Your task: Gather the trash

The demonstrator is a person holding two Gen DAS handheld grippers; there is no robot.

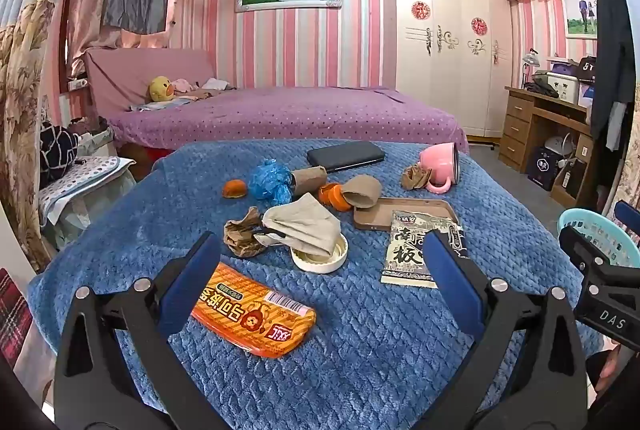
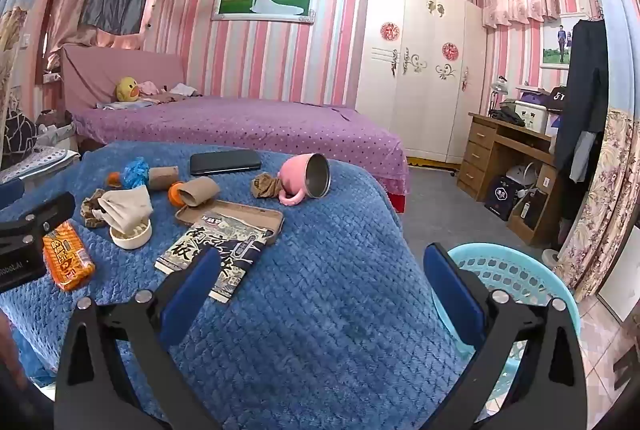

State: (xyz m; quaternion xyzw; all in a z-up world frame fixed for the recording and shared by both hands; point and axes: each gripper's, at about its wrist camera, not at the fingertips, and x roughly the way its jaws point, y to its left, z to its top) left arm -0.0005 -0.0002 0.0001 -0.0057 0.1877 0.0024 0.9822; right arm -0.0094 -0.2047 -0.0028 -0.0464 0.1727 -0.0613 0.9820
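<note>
Trash lies scattered on a blue quilted blanket (image 1: 360,330). An orange snack wrapper (image 1: 256,314) lies just inside the left finger of my left gripper (image 1: 322,242), which is open and holds nothing. Beyond it are a white lid (image 1: 320,258) under a beige cloth (image 1: 304,226), crumpled brown paper (image 1: 242,234), a blue plastic bag (image 1: 270,179), orange peels (image 1: 234,188) and cardboard tubes (image 1: 362,189). My right gripper (image 2: 323,256) hangs open and empty over the blanket's right side. A black-and-white snack packet (image 2: 216,250) lies by its left finger, and a turquoise basket (image 2: 516,274) stands behind its right finger.
A pink mug (image 2: 304,177) lies on its side beside another crumpled paper (image 2: 266,185). A black phone (image 2: 224,161) and a brown tray (image 2: 240,213) also rest on the blanket. A purple bed (image 2: 240,125), a white wardrobe (image 2: 420,69) and a wooden desk (image 2: 504,157) stand behind.
</note>
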